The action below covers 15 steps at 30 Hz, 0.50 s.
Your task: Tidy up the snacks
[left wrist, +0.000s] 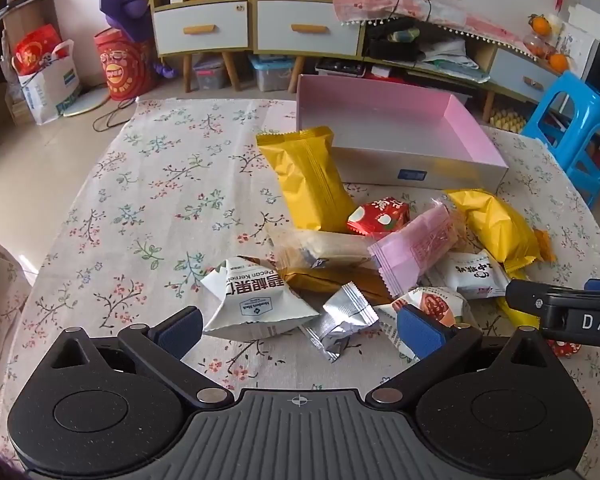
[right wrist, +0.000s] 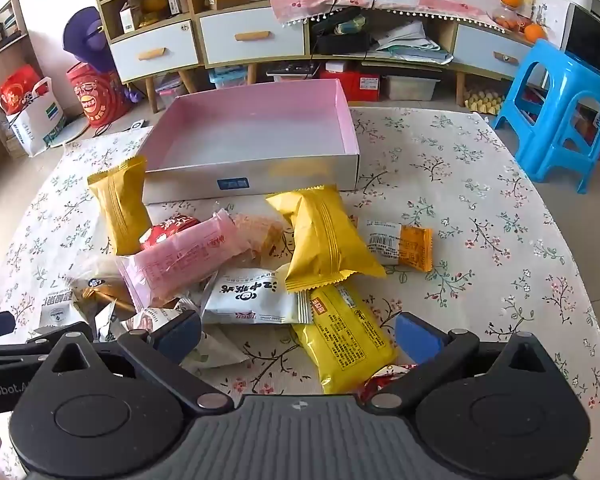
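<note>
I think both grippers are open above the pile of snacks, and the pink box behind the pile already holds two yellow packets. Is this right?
Not quite. The pink box is empty; the right wrist view shows its bare floor. The two yellow packets lie on the tablecloth in front of it. The rest holds: left gripper and right gripper are open above the pile.

Blue plastic stool [right wrist: 556,116] beside table; floral tablecloth [left wrist: 160,184]; drawer cabinet [left wrist: 256,24] behind (cluttered shelves).
</note>
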Available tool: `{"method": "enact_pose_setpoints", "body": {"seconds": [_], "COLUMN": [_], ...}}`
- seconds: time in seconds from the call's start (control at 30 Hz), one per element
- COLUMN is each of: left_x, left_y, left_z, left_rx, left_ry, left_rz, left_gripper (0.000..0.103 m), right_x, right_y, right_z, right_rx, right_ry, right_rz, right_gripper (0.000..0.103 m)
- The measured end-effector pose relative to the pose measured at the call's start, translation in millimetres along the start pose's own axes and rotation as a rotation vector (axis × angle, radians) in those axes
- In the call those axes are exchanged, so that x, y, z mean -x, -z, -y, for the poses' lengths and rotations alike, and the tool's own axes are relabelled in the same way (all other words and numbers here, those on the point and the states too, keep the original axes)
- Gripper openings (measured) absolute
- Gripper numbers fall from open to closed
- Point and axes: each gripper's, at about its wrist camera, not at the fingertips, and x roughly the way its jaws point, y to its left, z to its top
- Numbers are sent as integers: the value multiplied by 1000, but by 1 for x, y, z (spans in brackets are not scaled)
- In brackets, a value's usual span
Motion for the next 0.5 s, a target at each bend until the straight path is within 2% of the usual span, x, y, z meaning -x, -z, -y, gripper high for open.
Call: {"method": "enact_pose_setpoints", "body": {"seconds": [0.03, 0.2, 0.5], "left_x": [-1, 4, 4], "left_y": [-1, 0, 1], "left_z": [-2, -3, -3], "left_rx": [13, 17, 17], "left_ry": [9, 1, 2], "left_rz": [-18, 1, 2], "left_gripper": [103, 103, 103], "right_x": [0, 5, 5], "right_y": [0, 1, -1], "right_z": [-1, -5, -8], "right_rx": [-2, 19, 36], "right_ry": [1, 13, 25], "right_rz": [6, 37, 28], "right_gripper": [93, 93, 93]}}
